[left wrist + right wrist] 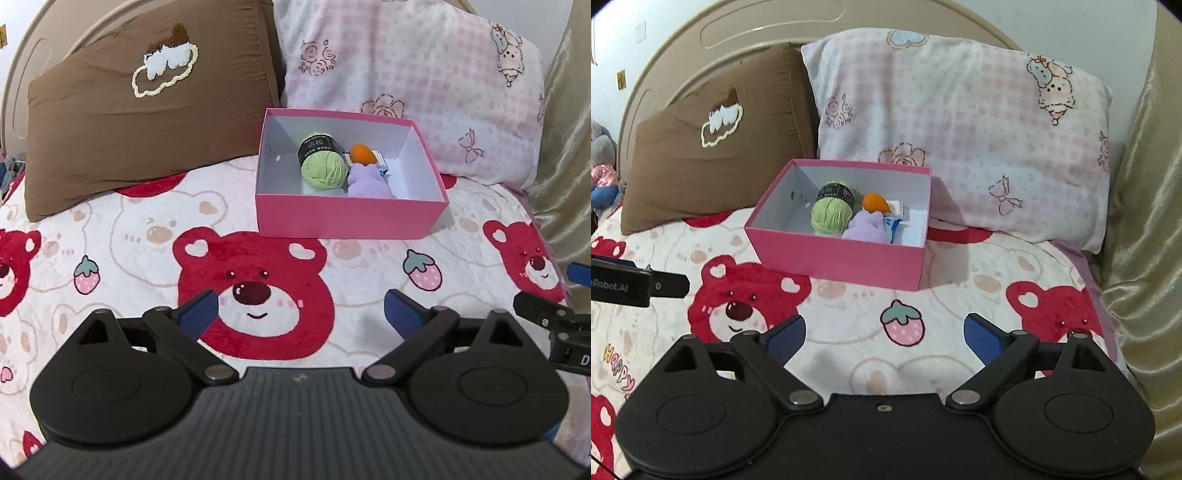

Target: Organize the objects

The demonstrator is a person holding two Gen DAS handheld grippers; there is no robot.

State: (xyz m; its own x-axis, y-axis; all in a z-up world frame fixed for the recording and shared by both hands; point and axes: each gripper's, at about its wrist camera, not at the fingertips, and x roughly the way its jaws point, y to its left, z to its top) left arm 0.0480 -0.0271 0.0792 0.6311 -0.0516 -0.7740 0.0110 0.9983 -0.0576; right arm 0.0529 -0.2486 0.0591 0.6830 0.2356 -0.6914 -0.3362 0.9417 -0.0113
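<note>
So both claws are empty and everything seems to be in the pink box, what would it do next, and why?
Probably draw both back and stop. The left gripper and right gripper stand open with nothing between the jaws, the green yarn, orange piece and purple plush lie inside the pink box, and nothing loose shows on the blanket.

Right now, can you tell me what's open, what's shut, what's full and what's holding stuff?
Pink box: lid off, standing upright on the blanket.
Green yarn ball: in the box, still wound, label band on.
Orange egg-shaped toy: in the box.
Purple plush: in the box, beside the yarn.
Left gripper: open, empty.
Right gripper: open, empty.
</note>
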